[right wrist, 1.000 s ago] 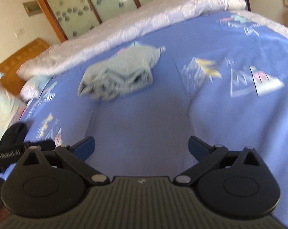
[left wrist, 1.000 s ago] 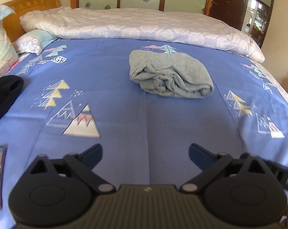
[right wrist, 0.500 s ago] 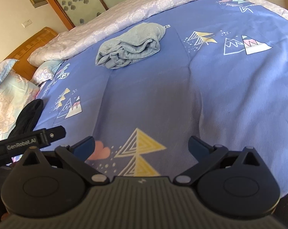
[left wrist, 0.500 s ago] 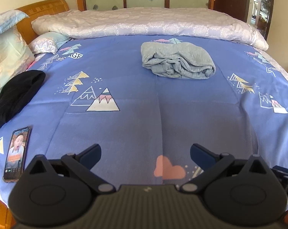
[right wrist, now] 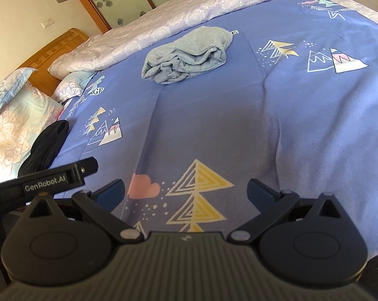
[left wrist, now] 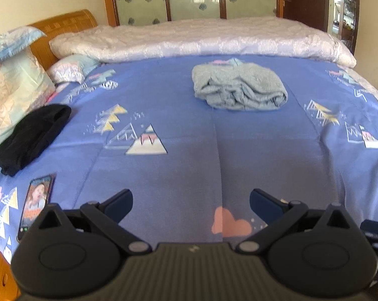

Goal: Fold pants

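Grey pants (left wrist: pixel 239 90) lie folded in a thick bundle on the blue bedspread (left wrist: pixel 189 165), toward the far side of the bed; they also show in the right wrist view (right wrist: pixel 189 55). My left gripper (left wrist: pixel 191 202) is open and empty, held over the near edge of the bed, far from the pants. My right gripper (right wrist: pixel 186 192) is open and empty too, near the bed's front edge. The left gripper's body (right wrist: pixel 51 178) shows at the left of the right wrist view.
A black garment (left wrist: pixel 31 138) lies at the left by the pillows (left wrist: pixel 13 87). A phone (left wrist: pixel 36 205) lies on the near left corner. A rolled white quilt (left wrist: pixel 201 40) runs along the far side. A wooden headboard (left wrist: pixel 63 25) stands at the left.
Both grippers have pulled back from the folded pants toward the near edge of the bed. The pants lie still. Both stay open.
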Tool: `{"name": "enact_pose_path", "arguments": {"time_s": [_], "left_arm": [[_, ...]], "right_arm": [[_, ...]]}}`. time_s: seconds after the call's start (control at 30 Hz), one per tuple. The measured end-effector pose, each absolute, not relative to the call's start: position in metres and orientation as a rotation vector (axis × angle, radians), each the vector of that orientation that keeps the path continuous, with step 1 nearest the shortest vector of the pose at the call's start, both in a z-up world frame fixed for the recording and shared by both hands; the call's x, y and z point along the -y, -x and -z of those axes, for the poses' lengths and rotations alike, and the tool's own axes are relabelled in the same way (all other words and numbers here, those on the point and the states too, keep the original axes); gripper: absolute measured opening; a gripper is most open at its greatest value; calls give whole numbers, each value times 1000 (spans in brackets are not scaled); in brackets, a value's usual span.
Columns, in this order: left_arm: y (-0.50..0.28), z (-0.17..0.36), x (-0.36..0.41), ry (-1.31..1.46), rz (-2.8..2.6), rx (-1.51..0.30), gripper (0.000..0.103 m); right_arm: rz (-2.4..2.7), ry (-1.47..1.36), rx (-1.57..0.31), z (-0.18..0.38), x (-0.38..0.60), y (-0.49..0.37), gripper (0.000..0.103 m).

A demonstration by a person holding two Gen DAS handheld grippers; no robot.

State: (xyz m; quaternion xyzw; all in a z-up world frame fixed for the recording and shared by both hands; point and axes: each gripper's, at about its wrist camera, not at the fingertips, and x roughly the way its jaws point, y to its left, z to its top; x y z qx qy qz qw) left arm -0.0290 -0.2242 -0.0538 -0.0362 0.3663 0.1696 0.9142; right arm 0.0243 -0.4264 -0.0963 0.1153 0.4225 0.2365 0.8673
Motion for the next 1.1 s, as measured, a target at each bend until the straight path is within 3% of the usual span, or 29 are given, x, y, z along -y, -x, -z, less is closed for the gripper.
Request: {"name": "enact_pose_path", "arguments": {"time_s": [0.33, 0.43, 1.1], "left_arm": [[34, -25, 234, -148, -423, -484, 103], [38, -33, 235, -137, -399, -486, 103], [43, 22, 226, -104, -395, -673, 103]], "right_arm": [[-474, -263, -847, 89, 432, -23, 103], [-475, -270, -846, 87, 434, -24, 103], [-501, -241, -842, 81, 428, -19, 103]]}}
